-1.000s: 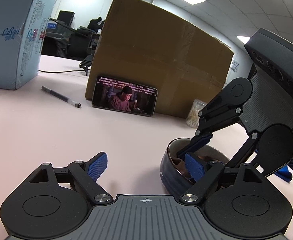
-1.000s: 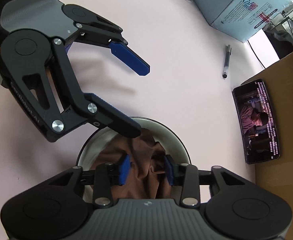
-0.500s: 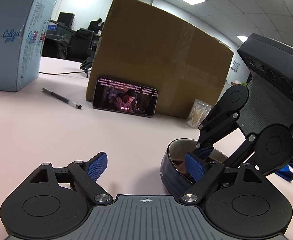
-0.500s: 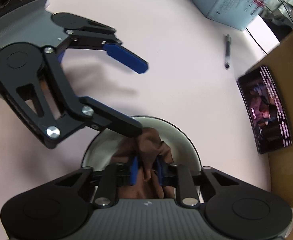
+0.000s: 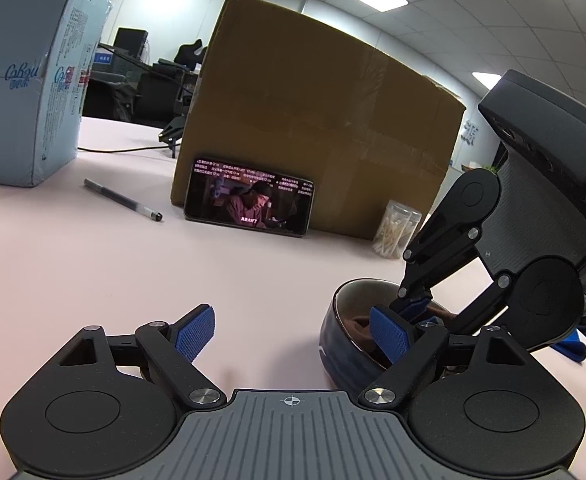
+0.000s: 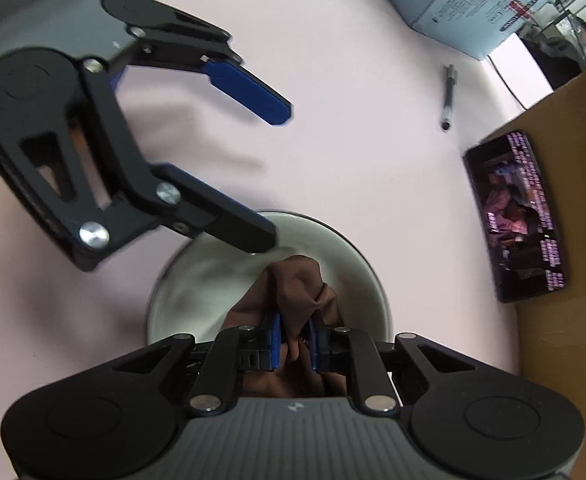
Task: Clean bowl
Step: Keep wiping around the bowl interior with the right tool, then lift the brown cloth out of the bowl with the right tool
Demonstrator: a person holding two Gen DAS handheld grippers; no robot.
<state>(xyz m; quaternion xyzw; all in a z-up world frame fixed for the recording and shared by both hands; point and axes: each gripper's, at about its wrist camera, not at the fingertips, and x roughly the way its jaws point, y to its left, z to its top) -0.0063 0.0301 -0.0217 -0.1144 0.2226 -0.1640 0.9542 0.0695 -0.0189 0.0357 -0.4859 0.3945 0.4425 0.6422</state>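
A dark blue bowl (image 5: pixel 339 346) with a pale inside (image 6: pixel 197 280) stands on the pink table. My right gripper (image 6: pixel 294 338) is shut on a brown cloth (image 6: pixel 299 280) and holds it inside the bowl; it also shows in the left wrist view (image 5: pixel 413 304), reaching down into the bowl. My left gripper (image 5: pixel 293 332) is open. Its right finger sits over the bowl's near rim, its left finger over bare table. In the right wrist view the left gripper (image 6: pixel 271 168) straddles the bowl's far rim.
A large cardboard box (image 5: pixel 313 132) stands behind the bowl with a phone (image 5: pixel 249 208) playing video propped against it. A pen (image 5: pixel 121 200) lies on the table. A light blue box (image 5: pixel 25 100) stands at far left. A jar of cotton swabs (image 5: pixel 395 230) is beside the cardboard box.
My right gripper has closed on the brown cloth and bunched it up inside the bowl, drawing back slightly. My left gripper has stayed open at the bowl's rim.
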